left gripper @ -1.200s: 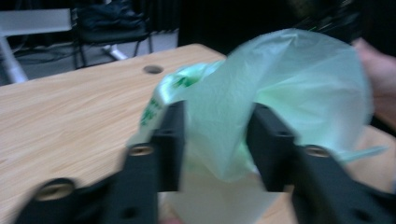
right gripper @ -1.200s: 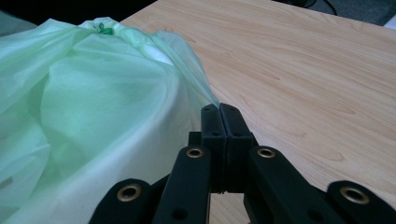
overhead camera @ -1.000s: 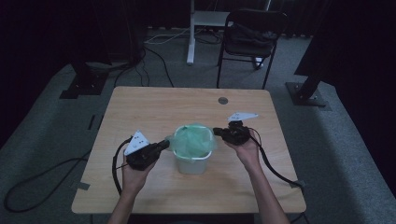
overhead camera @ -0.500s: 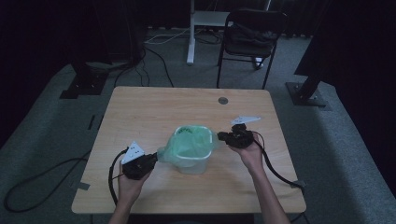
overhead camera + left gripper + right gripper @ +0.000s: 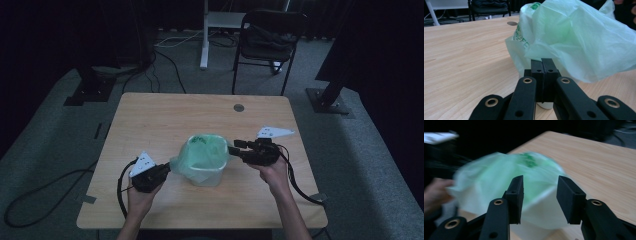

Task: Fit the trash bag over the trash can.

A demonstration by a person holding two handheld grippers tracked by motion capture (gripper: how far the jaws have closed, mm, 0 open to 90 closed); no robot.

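Green plastic bag (image 5: 200,152) sits draped over a small white bin (image 5: 207,176), just below the middle of the high view, on the wooden table (image 5: 150,120). Left gripper (image 5: 159,172), lower left of the bag, has its jaws pressed together on a pulled-out fold of the green film; its own view shows the film pinched at the tips. Right gripper (image 5: 235,148) is at the bag's right edge, jaws spread wide, the bin's rim between them, blurred. A round grey grommet (image 5: 238,107) lies further up the table.
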